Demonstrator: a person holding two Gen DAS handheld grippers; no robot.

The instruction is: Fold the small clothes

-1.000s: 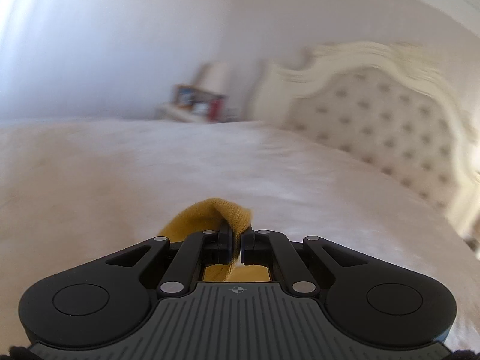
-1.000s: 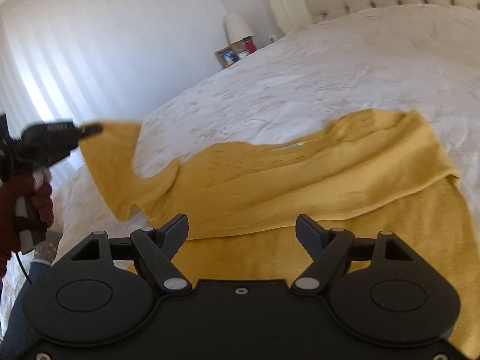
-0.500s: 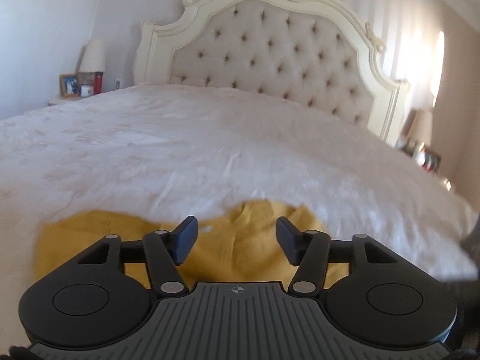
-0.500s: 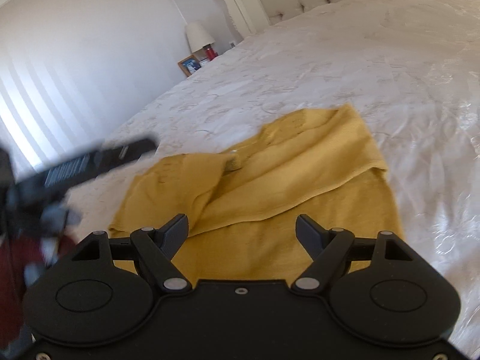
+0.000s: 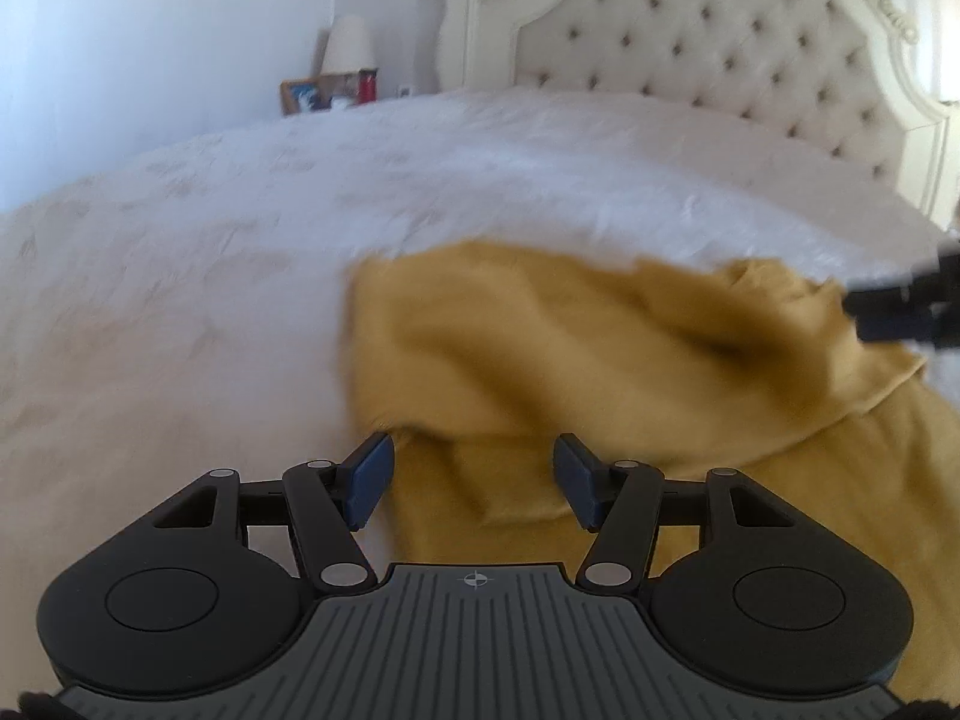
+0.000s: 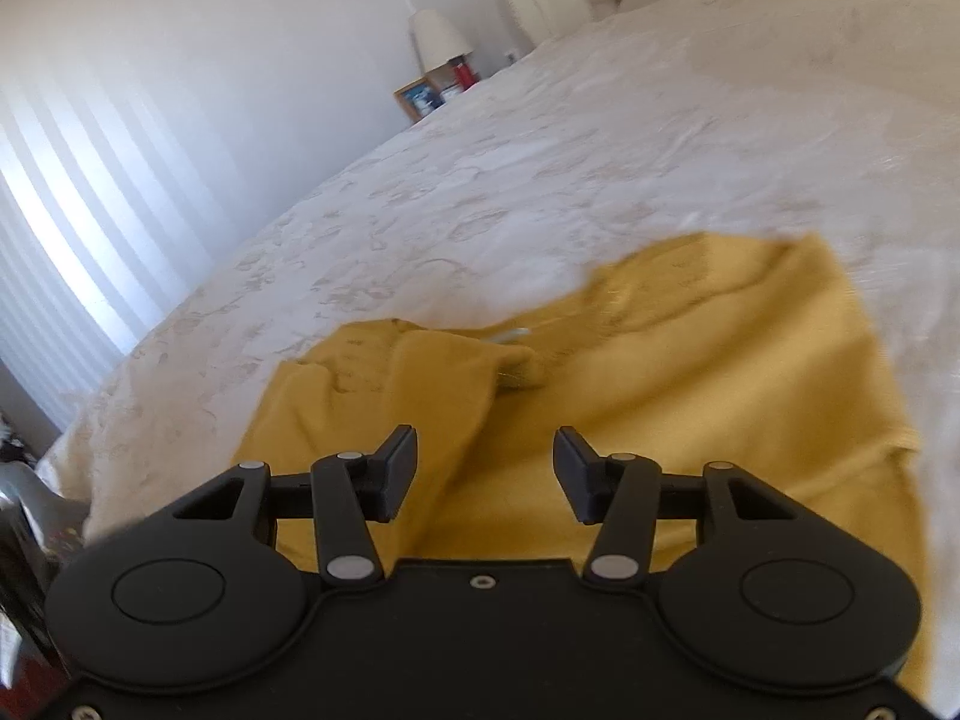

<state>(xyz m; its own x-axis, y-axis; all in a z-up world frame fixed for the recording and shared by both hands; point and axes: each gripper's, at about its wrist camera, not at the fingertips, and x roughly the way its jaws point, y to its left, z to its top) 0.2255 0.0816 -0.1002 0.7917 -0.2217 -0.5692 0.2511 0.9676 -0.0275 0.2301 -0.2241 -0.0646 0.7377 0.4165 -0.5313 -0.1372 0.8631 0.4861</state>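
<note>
Soft daylight fills both views; bright vertical stripes of light fall on the wall [image 6: 72, 228] left of the bed [image 6: 600, 180]. The yellow garment [image 5: 600, 348] smears with motion blur; fisheye corners darken.

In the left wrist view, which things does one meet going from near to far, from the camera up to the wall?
Left gripper → mustard-yellow knit garment → white patterned bedspread → cream tufted headboard.
</note>
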